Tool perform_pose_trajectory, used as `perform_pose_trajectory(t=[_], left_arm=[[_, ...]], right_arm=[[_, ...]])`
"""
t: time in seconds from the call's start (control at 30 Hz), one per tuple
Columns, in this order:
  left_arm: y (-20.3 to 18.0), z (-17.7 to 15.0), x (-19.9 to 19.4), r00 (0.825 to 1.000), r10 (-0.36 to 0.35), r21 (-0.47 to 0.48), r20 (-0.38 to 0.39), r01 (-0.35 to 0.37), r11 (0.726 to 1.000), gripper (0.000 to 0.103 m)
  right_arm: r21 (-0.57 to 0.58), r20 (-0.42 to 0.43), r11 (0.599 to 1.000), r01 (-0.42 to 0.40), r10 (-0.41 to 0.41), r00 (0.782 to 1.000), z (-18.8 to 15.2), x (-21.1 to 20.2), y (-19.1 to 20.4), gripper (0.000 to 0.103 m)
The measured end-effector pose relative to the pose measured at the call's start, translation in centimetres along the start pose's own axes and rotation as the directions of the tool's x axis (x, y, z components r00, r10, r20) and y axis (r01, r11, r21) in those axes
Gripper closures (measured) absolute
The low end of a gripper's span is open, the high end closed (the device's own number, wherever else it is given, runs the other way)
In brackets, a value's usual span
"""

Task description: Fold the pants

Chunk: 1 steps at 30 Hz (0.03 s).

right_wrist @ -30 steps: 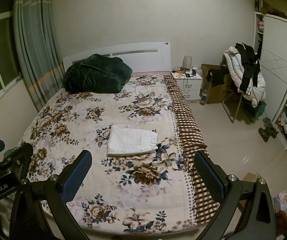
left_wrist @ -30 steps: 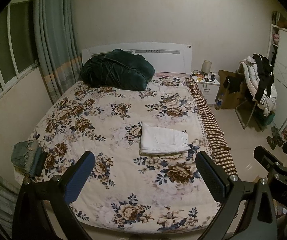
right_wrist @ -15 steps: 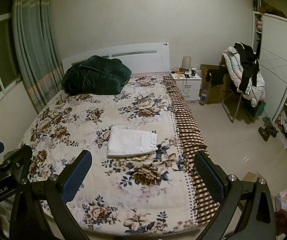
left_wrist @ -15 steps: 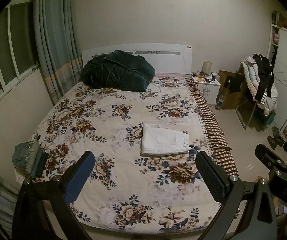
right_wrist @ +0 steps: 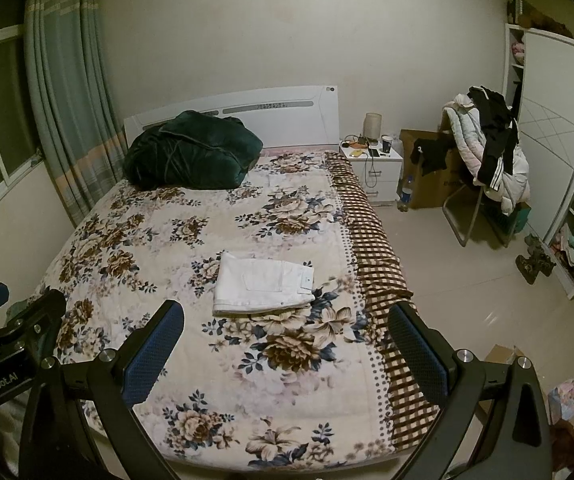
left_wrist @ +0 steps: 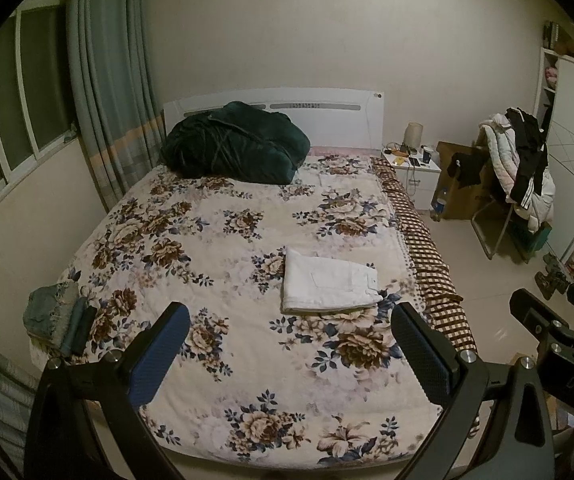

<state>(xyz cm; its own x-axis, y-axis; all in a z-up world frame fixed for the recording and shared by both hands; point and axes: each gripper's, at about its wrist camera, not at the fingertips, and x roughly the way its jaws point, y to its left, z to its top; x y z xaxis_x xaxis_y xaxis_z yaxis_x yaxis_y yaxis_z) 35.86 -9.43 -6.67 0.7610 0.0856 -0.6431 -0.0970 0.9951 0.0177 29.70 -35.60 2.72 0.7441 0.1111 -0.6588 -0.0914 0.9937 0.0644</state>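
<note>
White pants (left_wrist: 329, 280) (right_wrist: 261, 284) lie folded into a neat rectangle on the floral bedspread (left_wrist: 223, 240) (right_wrist: 159, 240), toward the bed's right side. My left gripper (left_wrist: 291, 324) hovers open above the foot of the bed, well short of the pants, with nothing between its blue-padded fingers. My right gripper (right_wrist: 287, 320) is likewise open and empty, held back from the bed's foot. Each gripper's body shows at the edge of the other's view.
A dark green blanket (left_wrist: 235, 148) is heaped at the headboard. Folded denim clothes (left_wrist: 57, 314) sit at the bed's left edge. A white nightstand (right_wrist: 371, 164), a chair piled with clothes (right_wrist: 487, 160) and a wardrobe (right_wrist: 555, 140) stand on the right across tiled floor.
Both cameras have drawn back and risen slightly from the bed; the pants lie unmoved and both grippers stay open.
</note>
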Motion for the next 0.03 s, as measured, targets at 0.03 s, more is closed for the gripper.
perform_pose_trajectory(t=[0.03], left_arm=[[-0.04, 0.02, -0.02, 1.0, -0.001, 0.002, 0.002, 0.001, 1.0, 0.0]], right_arm=[[0.001, 0.0, 1.0, 0.001, -0.001, 1.0, 0.06, -0.05, 0.11, 0.0]])
